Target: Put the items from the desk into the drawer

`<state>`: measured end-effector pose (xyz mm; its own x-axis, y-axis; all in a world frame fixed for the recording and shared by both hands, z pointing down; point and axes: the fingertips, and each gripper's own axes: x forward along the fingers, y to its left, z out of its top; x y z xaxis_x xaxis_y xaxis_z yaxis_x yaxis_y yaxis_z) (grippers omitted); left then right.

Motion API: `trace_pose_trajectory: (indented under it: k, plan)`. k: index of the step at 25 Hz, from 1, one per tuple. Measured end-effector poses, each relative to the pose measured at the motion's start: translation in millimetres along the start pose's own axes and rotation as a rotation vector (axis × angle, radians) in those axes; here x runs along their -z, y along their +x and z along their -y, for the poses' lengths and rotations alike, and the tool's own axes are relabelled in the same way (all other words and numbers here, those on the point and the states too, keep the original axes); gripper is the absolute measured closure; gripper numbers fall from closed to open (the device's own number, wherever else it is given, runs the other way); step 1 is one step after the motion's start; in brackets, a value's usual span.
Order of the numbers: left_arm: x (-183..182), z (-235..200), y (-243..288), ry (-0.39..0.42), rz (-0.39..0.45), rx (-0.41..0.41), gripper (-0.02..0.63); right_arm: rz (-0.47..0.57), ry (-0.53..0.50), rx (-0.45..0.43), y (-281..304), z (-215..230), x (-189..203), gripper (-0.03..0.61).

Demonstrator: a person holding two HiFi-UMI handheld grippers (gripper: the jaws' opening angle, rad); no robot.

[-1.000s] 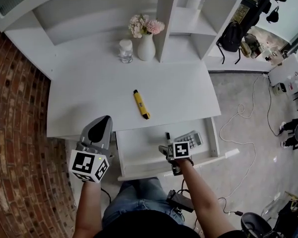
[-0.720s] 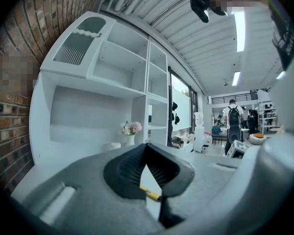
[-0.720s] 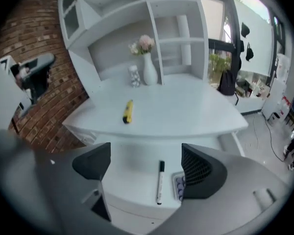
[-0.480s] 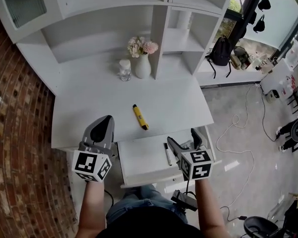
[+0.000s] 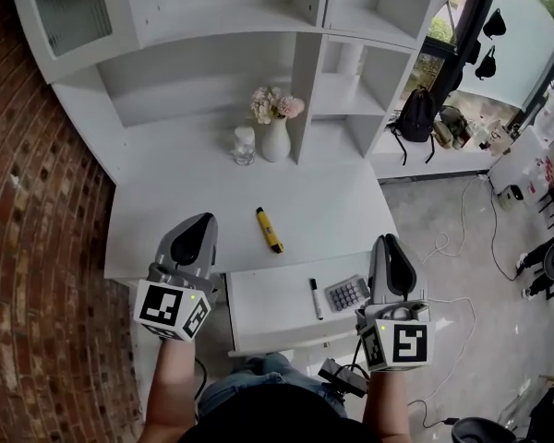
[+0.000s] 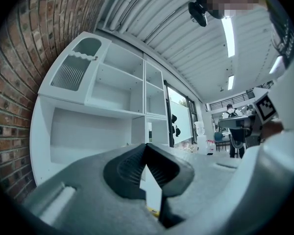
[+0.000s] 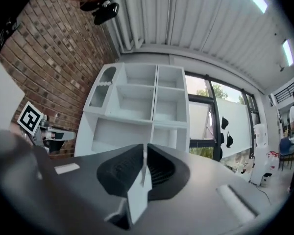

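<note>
Right gripper [image 5: 391, 247] lifted clear of drawer [image 5: 258, 314], jaws just closed together, empty. Calculator [image 5: 347, 293] and marker [image 5: 315, 298] lie inside. Left gripper [image 5: 198, 224] pressed together, idle. 1 yellow tool [image 5: 270, 230] left on desk [image 5: 185, 201], 11 o'clock from calculator.

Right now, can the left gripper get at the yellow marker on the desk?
Probably yes: the left gripper hovers left of the yellow marker, only bare desk between them; its shut jaws must open first.
</note>
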<state>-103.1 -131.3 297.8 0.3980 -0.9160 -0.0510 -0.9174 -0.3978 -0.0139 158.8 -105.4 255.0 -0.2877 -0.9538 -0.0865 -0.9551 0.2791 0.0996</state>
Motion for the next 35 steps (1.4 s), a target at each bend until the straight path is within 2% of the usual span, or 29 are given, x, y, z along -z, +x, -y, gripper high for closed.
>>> trace_pose_trajectory:
  k: [1, 5, 8, 9, 10, 11, 13, 14, 16, 20, 23, 30, 35]
  plan:
    - [-4.0, 0.3, -1.0, 0.005, 0.007, -0.004, 0.615, 0.026, -0.004, 0.002, -1.9, 3.1, -7.5, 0.571]
    - [-15.6, -0.8, -1.5, 0.020, 0.021, -0.027, 0.615, 0.075, -0.030, -0.011, 2.6, 12.5, -24.7, 0.572]
    - [-18.8, -2.6, -2.0, 0.033, 0.019, -0.052, 0.615, 0.079, -0.025, -0.054, 10.8, 12.6, -27.4, 0.561]
    - [-19.5, -2.7, -2.7, 0.038, 0.018, -0.059, 0.615, 0.080, -0.016, -0.078, 13.5, 10.7, -28.1, 0.470]
    - [-19.8, -2.8, -3.6, 0.042, 0.018, -0.065, 0.615, 0.087, -0.002, -0.100, 16.0, 8.9, -29.1, 0.329]
    - [-19.5, -3.1, -4.5, 0.045, 0.018, -0.069, 0.615, 0.101, 0.014, -0.109, 18.3, 8.2, -30.1, 0.221]
    - [-17.1, -5.2, -6.5, 0.051, 0.015, -0.074, 0.615, 0.118, 0.034, -0.081, 23.5, 10.3, -28.7, 0.041]
    - [-15.6, -6.7, -7.5, 0.054, 0.014, -0.076, 0.615, 0.107, 0.037, -0.055, 26.3, 11.6, -24.9, -0.014]
    - [-13.0, -10.7, -9.5, 0.056, 0.012, -0.080, 0.615, 0.068, 0.024, -0.024, 31.4, 9.4, -15.1, -0.018]
    - [-9.6, -25.9, -9.9, 0.050, 0.016, -0.084, 0.615, 0.039, -0.001, -0.073, 43.5, -12.5, -2.1, -0.017]
    - [-8.1, -41.5, -8.4, 0.046, 0.017, -0.067, 0.615, -0.021, 0.004, -0.081, 56.5, -31.3, 13.9, -0.006]
    - [-2.1, -87.7, -5.1, 0.028, -0.001, 0.008, 0.615, -0.136, 0.009, -0.047, 103.6, -80.9, 50.7, 0.063]
    - [11.7, -114.9, -2.3, 0.025, -0.036, 0.087, 0.615, -0.276, 0.038, -0.060, 141.8, -116.9, 107.4, 0.100]
